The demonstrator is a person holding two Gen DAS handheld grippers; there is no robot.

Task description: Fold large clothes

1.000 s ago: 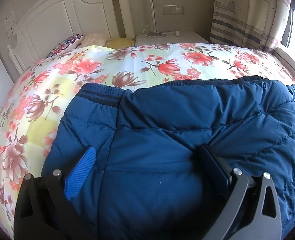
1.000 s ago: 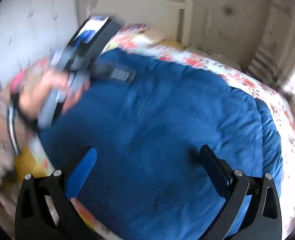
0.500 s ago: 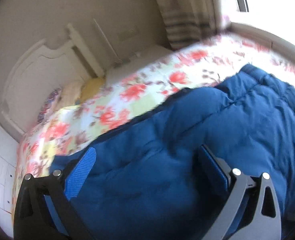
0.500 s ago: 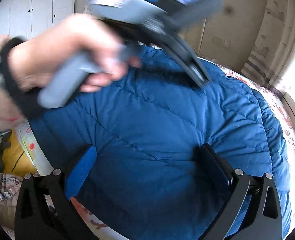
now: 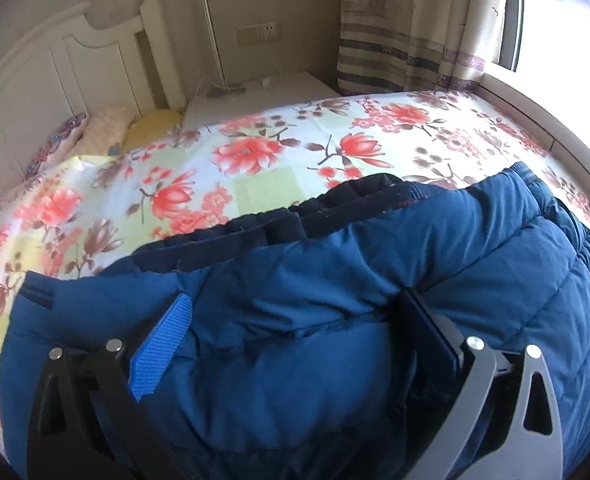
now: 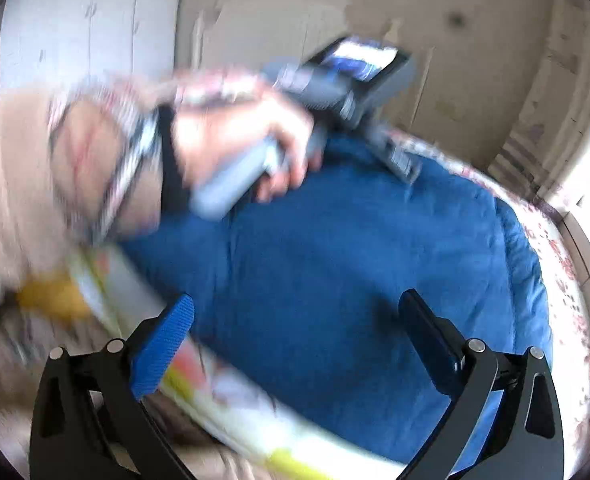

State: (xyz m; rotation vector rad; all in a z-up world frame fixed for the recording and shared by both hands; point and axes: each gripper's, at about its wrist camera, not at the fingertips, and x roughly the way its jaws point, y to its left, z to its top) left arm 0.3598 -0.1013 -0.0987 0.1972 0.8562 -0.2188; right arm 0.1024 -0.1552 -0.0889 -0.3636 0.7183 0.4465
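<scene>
- The blue padded jacket (image 5: 375, 300) lies on the flowered bedspread (image 5: 255, 160). Its far edge shows a dark lining (image 5: 279, 224) folded up along the top, and a striped cuff (image 5: 35, 294) sits at the left end.
- Beyond that far edge the bedspread is bare up to the pillows (image 5: 107, 128) and the white headboard (image 5: 55, 68). To the right the bed runs close along the window ledge (image 5: 535, 96).
- In the right wrist view the jacket (image 6: 355, 260) reaches nearly to the near edge of the bed, with only a strip of bedspread (image 6: 223, 384) showing there.
- The left gripper (image 5: 295, 320) has its jaws spread wide. Both fingers press into the jacket's quilted surface, which bulges between them; nothing is pinched.
- The right gripper (image 6: 295, 320) is also spread wide and hangs above the jacket's near edge, holding nothing. Whether its tips touch the cloth cannot be told through the blur.
- The left hand (image 6: 247, 136), blurred, grips its tool's handle over the jacket's far side.
- A bedside table (image 5: 263, 92), a wall socket (image 5: 259, 34) and a striped curtain (image 5: 407, 28) stand behind the bed.
</scene>
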